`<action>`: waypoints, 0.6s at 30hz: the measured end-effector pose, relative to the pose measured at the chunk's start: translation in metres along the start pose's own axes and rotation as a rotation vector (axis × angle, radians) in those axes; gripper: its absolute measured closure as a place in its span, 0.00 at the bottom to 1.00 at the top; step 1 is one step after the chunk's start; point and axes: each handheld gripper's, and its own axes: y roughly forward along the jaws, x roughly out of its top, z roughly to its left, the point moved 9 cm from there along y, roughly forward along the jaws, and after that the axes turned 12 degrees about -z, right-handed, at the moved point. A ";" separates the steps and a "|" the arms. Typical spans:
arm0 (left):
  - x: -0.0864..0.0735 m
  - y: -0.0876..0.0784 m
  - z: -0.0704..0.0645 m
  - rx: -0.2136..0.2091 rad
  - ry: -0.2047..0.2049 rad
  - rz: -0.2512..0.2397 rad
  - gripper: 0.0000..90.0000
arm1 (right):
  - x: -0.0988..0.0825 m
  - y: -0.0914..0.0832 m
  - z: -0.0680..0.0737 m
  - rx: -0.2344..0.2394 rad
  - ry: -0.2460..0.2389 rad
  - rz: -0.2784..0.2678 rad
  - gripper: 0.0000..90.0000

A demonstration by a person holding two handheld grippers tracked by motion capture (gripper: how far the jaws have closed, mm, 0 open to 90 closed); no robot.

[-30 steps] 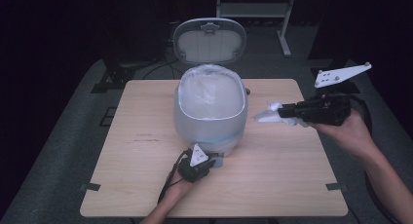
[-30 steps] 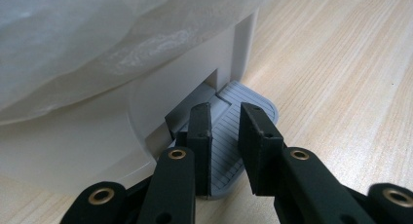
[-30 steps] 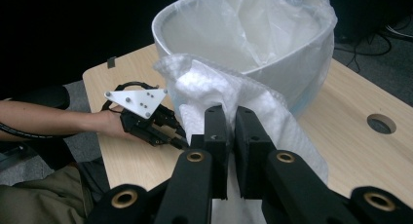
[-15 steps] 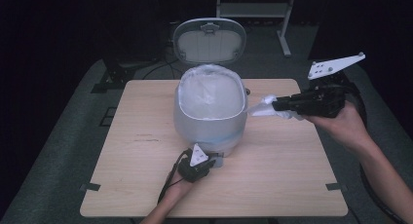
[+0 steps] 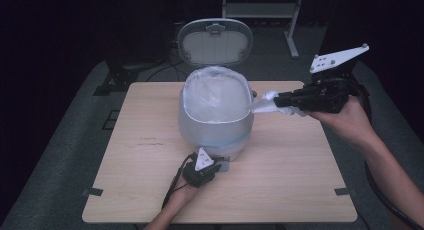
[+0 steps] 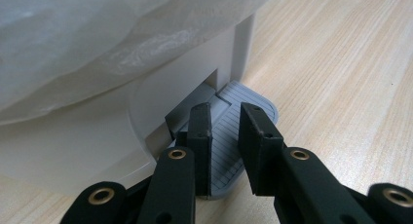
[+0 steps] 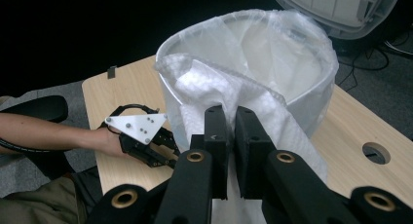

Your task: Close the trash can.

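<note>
A pale grey pedal bin (image 5: 215, 130) stands mid-table with its lid (image 5: 215, 42) tipped up and back, lined with a thin white bag (image 5: 216, 92). My left gripper (image 5: 216, 165) rests at the bin's front foot. Its jaws (image 6: 225, 119) are close together with nothing between them, and the tips lie on the ribbed grey pedal (image 6: 253, 104). My right gripper (image 5: 277, 100) hovers level at the bin's right rim, shut on a crumpled white paper towel (image 5: 262, 105). In the right gripper view the towel (image 7: 204, 83) drapes from the jaws (image 7: 230, 118) in front of the lined opening.
The wooden table (image 5: 300, 180) has bare room left and right of the bin, and a round cable hole (image 7: 376, 152) in its top. Behind the table are a dark floor with cables and a white metal stand (image 5: 260, 10).
My right gripper has risen and moved left with the paper towel, from beside the bin to its right rim. The left gripper has stayed on the pedal and the lid has stayed up.
</note>
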 end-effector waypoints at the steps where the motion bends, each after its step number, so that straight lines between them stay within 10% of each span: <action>1: 0.000 0.000 0.000 0.000 0.000 0.000 0.84 | 0.002 0.000 0.000 0.000 -0.002 -0.001 0.94; 18: 0.000 0.000 0.000 0.000 0.000 0.000 0.84 | 0.022 0.010 0.002 0.008 -0.020 -0.007 0.94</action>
